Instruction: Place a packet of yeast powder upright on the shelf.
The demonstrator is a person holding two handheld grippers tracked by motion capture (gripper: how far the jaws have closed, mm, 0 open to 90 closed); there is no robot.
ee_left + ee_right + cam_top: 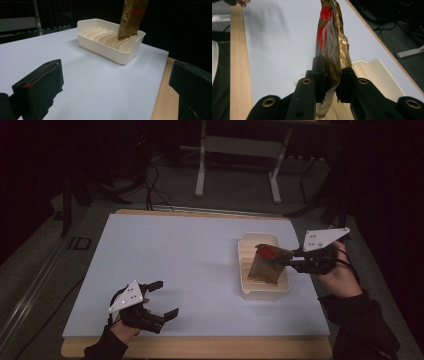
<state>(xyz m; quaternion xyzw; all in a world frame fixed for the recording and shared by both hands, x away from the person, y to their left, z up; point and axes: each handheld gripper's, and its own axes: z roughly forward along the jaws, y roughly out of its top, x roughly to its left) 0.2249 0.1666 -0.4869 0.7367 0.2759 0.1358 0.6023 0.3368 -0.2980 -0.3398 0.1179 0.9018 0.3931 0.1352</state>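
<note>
Holding a brown-gold foil packet [267, 262] w/ red print by one end, the right gripper [292, 261] has its jaws clamped tight on the wrapper; the right gripper view shows foil pinched between both black pads. Packet hangs roughly upright, lower end down inside the cream ribbed tray [246, 282] at the right side of the table [190, 265]; from the left gripper view its bottom edge looks to be at or just above the ribs, contact can't be confirmed. Left gripper [162, 298] sits low near the front-left table edge, jaws spread wide, nothing between them, well apart from tray. Judged step: placing packet into tray, approx. late stage. Next move likely needs lowering until packet rests on the ribs, then opening right jaws & backing off w/o dragging foil or tipping the tray.
</note>
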